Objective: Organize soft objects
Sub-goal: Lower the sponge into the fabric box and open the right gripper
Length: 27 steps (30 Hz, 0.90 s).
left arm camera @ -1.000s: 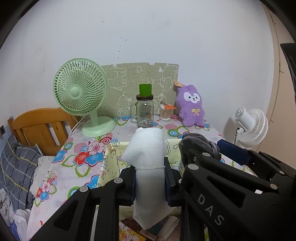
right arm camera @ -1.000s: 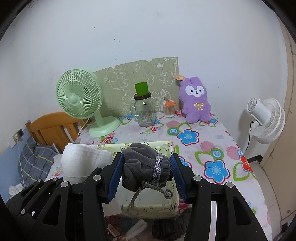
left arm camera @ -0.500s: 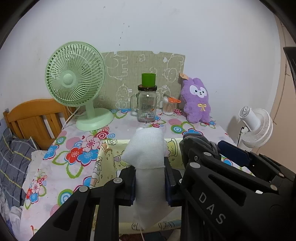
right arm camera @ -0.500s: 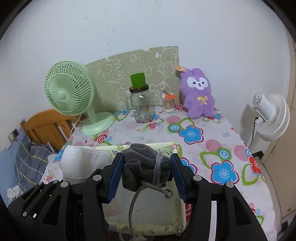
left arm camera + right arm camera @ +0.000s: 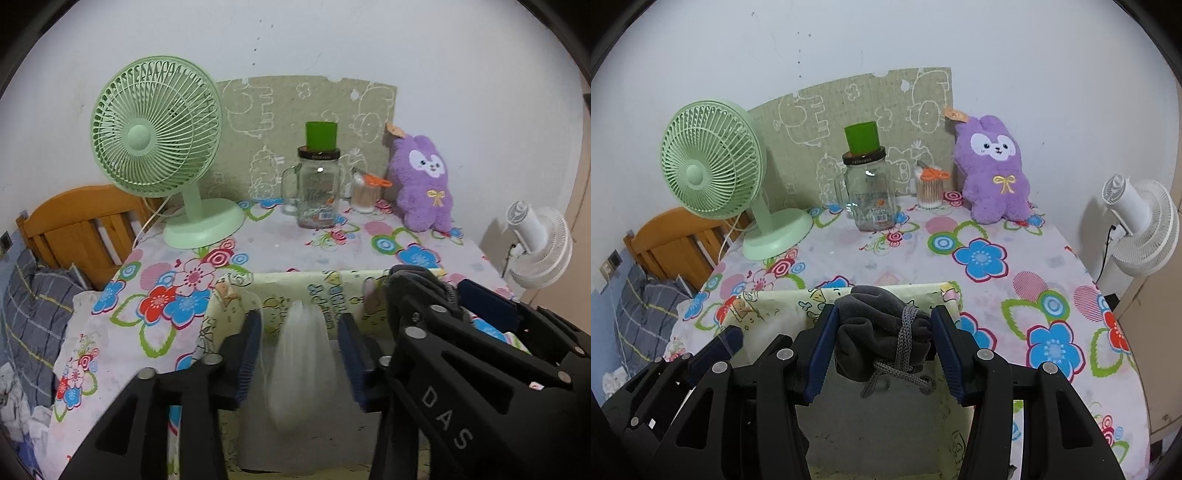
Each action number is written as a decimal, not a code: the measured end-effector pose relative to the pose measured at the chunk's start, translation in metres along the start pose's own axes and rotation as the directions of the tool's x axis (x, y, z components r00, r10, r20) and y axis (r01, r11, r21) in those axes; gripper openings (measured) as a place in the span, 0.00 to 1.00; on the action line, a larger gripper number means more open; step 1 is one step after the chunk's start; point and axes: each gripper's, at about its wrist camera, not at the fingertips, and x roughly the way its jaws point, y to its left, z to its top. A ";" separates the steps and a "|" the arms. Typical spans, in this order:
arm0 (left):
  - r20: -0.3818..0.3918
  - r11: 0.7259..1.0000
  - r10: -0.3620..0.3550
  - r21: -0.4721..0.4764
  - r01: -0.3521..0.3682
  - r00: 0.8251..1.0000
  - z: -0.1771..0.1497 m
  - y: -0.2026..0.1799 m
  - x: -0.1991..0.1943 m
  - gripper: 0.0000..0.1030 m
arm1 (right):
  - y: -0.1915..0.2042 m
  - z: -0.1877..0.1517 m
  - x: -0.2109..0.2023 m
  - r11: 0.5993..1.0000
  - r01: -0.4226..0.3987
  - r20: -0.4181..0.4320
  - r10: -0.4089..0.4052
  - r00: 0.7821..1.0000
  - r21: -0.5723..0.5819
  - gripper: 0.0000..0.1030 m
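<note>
The left gripper (image 5: 300, 354) is letting go: its two blue pads are moving apart, and the white cloth (image 5: 301, 365) hangs blurry between them with a gap on each side, so the pads do not press on it. The cloth is over the open top of the yellow fabric box (image 5: 332, 291) with cartoon pictures on it. Right beside it, the right gripper (image 5: 882, 350) squeezes a bundle of gray cloth (image 5: 879, 332) with a gray cord (image 5: 905, 350) knotted around it. This bundle is also held over the same box, near its back wall. The box sits at the front edge of the table, on a tablecloth (image 5: 979, 258) with big bright flowers. At the back left corner of the tabletop stands a green fan (image 5: 159, 140). Near the middle of the back edge is a glass jar (image 5: 317, 188) with a green cup (image 5: 320, 134) on its lid. Next to the jar is a small pot of cotton swabs (image 5: 929, 188). A purple plush bunny (image 5: 993, 170) sits at the back right corner, against the wall. A white fan (image 5: 1141, 229) stands past the right edge of the table.
</note>
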 end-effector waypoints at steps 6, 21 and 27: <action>-0.020 1.000 -0.007 -0.012 0.007 1.000 -0.001 0.003 0.005 0.75 | 0.002 -0.001 0.005 0.999 -0.030 0.000 0.030 1.000 -0.011 0.54; 0.015 1.000 -0.014 -0.002 0.014 1.000 0.001 0.000 -0.012 0.86 | 0.001 0.001 -0.012 0.999 -0.039 0.035 0.040 0.999 -0.025 0.86; 0.038 1.000 -0.009 0.015 0.009 0.999 0.001 -0.006 -0.027 0.94 | -0.002 0.000 -0.029 0.999 -0.035 0.060 0.036 0.998 -0.019 0.91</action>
